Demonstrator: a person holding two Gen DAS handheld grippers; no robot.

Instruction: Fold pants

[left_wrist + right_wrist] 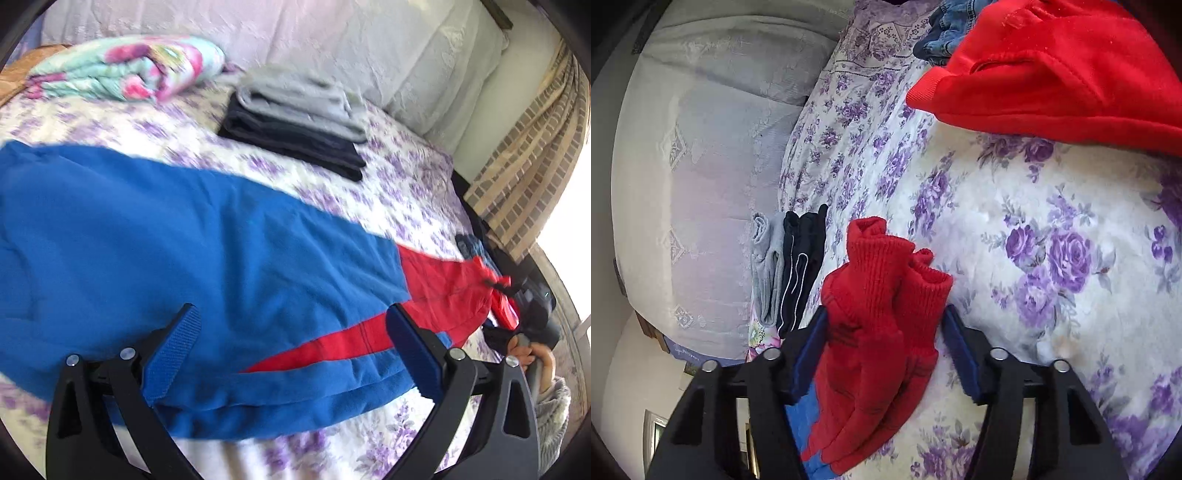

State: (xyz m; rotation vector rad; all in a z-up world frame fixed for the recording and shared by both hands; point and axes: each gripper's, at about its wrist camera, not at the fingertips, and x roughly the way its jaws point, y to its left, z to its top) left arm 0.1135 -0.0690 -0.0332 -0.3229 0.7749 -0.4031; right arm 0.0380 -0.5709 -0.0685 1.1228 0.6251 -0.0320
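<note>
Two claws work one pair of blue and red pants [177,258] on a floral bed [406,184].
Left claw [291,354] stands wide, nothing between its pads, above the blue fabric. Right claw [882,350] has the red ribbed cuffs [886,266] between its pads; contact is unclear. Folded grey and black clothes [295,122] lie at twelve o'clock; a red garment [1052,74] at one o'clock.
</note>
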